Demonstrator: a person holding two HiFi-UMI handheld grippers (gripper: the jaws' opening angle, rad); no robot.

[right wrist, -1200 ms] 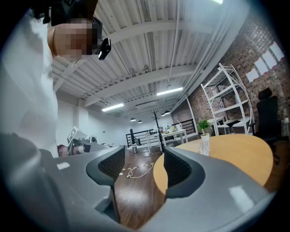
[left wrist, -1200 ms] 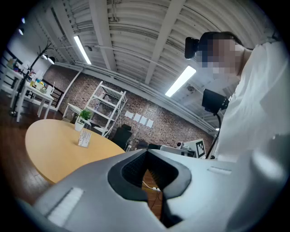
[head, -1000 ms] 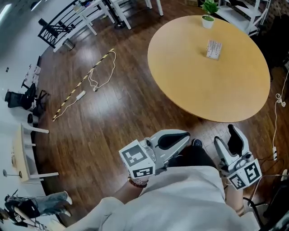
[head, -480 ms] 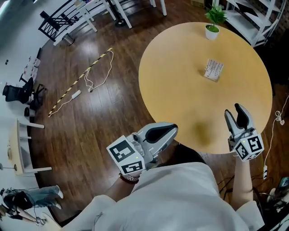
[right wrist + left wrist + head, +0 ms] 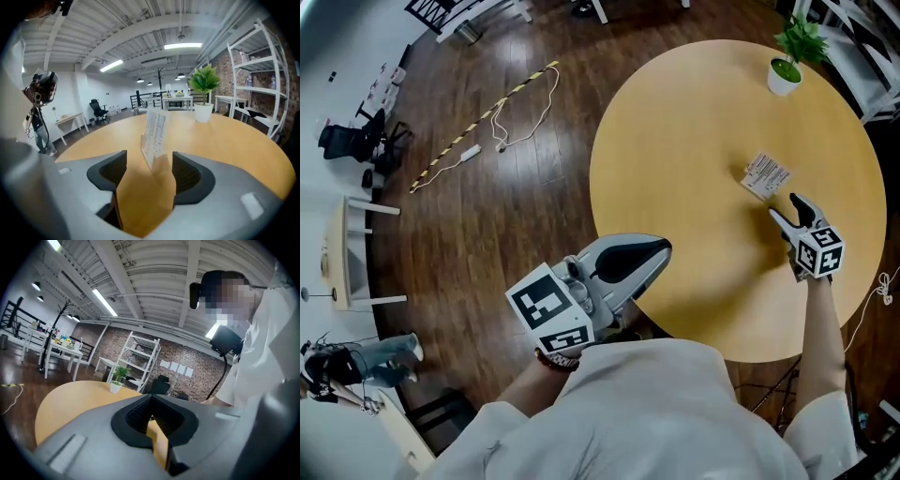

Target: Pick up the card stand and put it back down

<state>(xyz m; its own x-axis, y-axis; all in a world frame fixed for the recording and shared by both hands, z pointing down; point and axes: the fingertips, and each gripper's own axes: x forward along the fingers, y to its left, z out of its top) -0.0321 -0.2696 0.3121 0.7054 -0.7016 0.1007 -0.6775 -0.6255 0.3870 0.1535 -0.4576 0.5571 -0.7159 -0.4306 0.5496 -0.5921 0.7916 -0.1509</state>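
Observation:
The card stand (image 5: 766,175) is a small clear holder with white cards, standing on the round wooden table (image 5: 694,141) at the right. My right gripper (image 5: 787,208) sits just in front of it with its jaws opening. In the right gripper view the card stand (image 5: 154,131) rises straight ahead. Its near end reaches in between the fingertips of the right gripper (image 5: 149,169), and the pads do not touch it. My left gripper (image 5: 659,249) hangs at the table's near edge, shut and empty. In its own view the left gripper (image 5: 151,420) has its pads together.
A small potted plant (image 5: 787,61) stands at the table's far right rim, behind the stand. On the dark wood floor at the left lie a striped bar and a white cable (image 5: 502,117). A small side table (image 5: 342,262) stands at far left.
My right gripper has moved forward across the table, from near the body up to the card stand. The left gripper has come up to the table's near edge.

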